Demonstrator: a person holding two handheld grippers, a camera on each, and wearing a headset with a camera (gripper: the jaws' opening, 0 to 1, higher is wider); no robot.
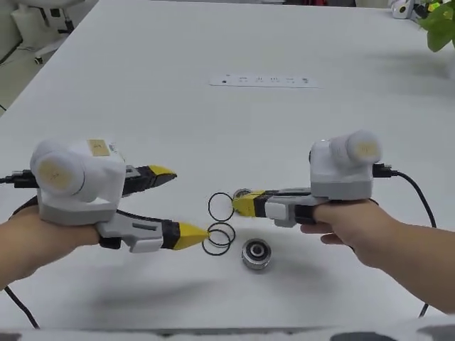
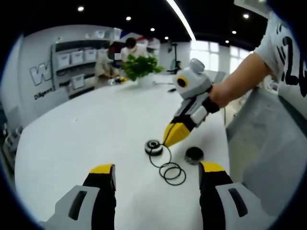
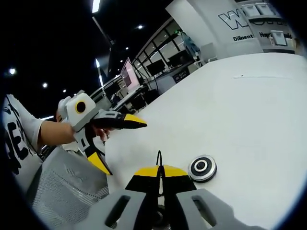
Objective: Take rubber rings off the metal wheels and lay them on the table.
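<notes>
Your right gripper (image 1: 245, 204) has its jaws shut tight on a rubber ring (image 1: 210, 207), the tips just beside one metal wheel (image 2: 153, 147) on the white bench (image 1: 213, 128). Your left gripper (image 1: 183, 203) hangs with jaws wide apart and empty. Two freed rings (image 1: 219, 240) lie just ahead of its lower tip, beside a second wheel (image 1: 256, 253).

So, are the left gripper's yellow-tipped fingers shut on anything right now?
No, the left gripper has its yellow-tipped fingers spread wide apart, holding nothing.
</notes>
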